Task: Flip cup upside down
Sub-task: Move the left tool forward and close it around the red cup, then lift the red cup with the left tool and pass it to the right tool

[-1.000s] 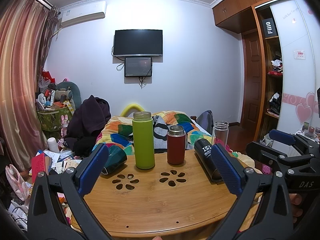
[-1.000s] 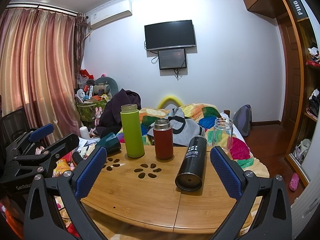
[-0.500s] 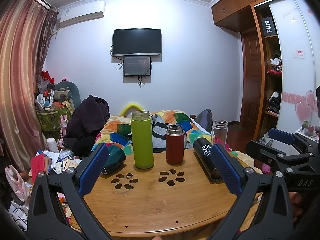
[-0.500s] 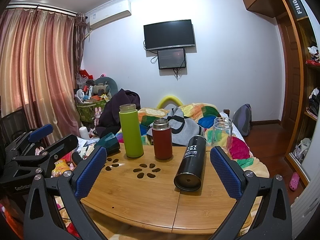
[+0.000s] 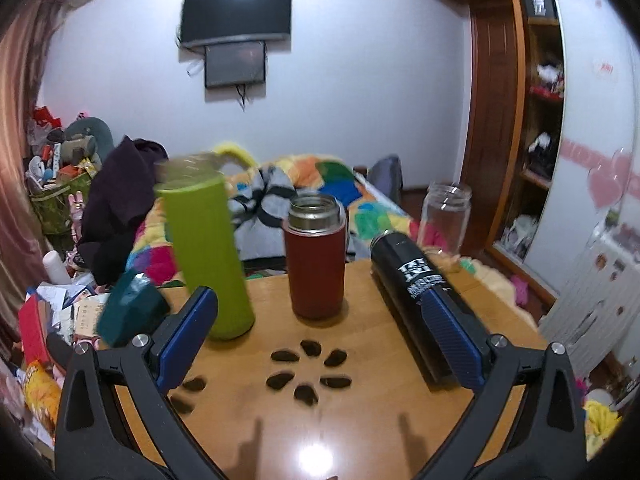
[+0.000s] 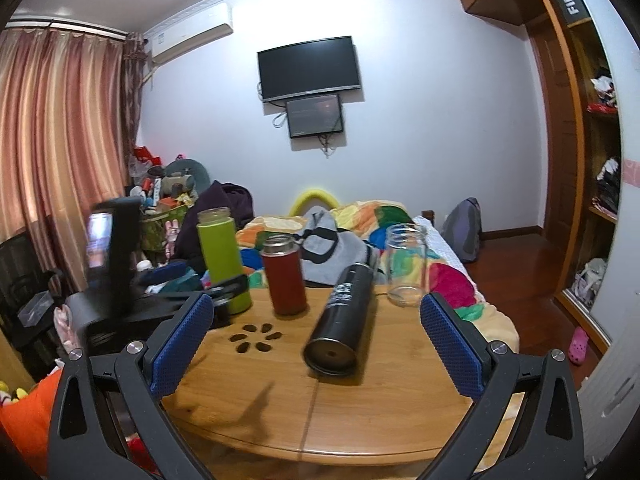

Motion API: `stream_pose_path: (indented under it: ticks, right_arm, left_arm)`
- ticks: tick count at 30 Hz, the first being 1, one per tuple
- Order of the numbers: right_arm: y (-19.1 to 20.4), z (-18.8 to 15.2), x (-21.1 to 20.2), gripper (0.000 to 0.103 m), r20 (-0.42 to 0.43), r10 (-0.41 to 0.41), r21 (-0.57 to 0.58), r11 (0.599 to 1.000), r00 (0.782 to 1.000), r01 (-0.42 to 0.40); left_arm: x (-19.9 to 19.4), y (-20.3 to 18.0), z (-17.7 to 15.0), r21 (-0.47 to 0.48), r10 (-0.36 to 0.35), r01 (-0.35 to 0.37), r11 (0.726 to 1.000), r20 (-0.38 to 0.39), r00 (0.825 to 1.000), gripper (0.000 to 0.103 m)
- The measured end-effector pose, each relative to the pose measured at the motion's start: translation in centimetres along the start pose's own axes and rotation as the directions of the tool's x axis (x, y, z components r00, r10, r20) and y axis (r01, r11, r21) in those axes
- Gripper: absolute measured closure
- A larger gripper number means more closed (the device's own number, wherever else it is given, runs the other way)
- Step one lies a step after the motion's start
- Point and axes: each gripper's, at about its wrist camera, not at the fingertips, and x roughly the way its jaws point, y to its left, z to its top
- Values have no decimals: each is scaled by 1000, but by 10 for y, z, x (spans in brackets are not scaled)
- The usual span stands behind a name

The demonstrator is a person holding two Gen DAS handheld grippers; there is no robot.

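While both grippers hover over the round wooden tabletop (image 5: pixel 360 412), nothing sits in either one. Far left in the left wrist view, a teal cup (image 5: pixel 130 309) lies on its side at the tabletop's left edge, mouth not visible. Just right of it stands a green bottle (image 5: pixel 206 256), upright, blurred, with the left gripper's (image 5: pixel 320 334) left pad (image 5: pixel 188 336) in front of its base; jaws wide apart, holding nothing. Next comes a red flask (image 5: pixel 316 258), upright, open steel mouth up, apart from the green bottle. In front of it are petal-shaped cutouts (image 5: pixel 310 372) in the wood. Right of the flask a black flask (image 5: pixel 416 300) lies on its side, running toward the camera, partly behind the right pad (image 5: pixel 450 336). Behind it at the far right edge stands a clear glass jar (image 5: pixel 446 218), upright, mouth up. A bed with a colourful quilt (image 5: pixel 316 184) is behind the tabletop.

In the right wrist view, the left gripper's black body (image 6: pixel 120 280) shows at left, beside the green bottle (image 6: pixel 224 256). Then the red flask (image 6: pixel 286 278), the black flask (image 6: pixel 344 320) with its base toward the camera, and the jar (image 6: pixel 406 262). The right gripper (image 6: pixel 316 340) has its jaws spread wide, empty, with the black flask between the pads but not touched.
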Motion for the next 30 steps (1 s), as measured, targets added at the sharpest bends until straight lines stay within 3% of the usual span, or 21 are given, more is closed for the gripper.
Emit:
stream_pose_path:
  ticks: [5,8,10,12,14,19,23,30]
  right_arm:
    - [-21,-7,6,0,-17,-20,36,999,1000,21]
    - [-32,-11,10,0,-32,-34,53,998,999,35]
    - [-42,-16,14,0,-46,-39,71,997,998,43]
    - [-48,-18,19,0,-58,-37,88,995,998,42]
    - [-53,-21,21,0,-69,-35,102,994,997,42]
    - [-55,-25,24,0,-82,-32,111,993,996,41]
    - [-52,-23,28,0,-84,-23,103,994,996,32]
    - [-31,-22,31,0,-86,5,60,998,996,0]
  left_arm:
    - [72,3,13,-60,8,-15,998,-115,993,0]
    - [100,9,15,-115,-4,-12,993,-139,990,0]
    - [113,9,16,-119,11,-30,992,-157,987,12]
    - [123,8,16,-115,11,-32,993,-182,983,31]
    - [129,5,16,-119,15,-40,992,-202,979,41]
    - [118,0,15,-78,6,-23,997,-209,978,41]
    - [100,4,13,-61,-58,44,997,-250,967,42]
    - [36,3,-2,25,-125,138,990,-283,951,42]
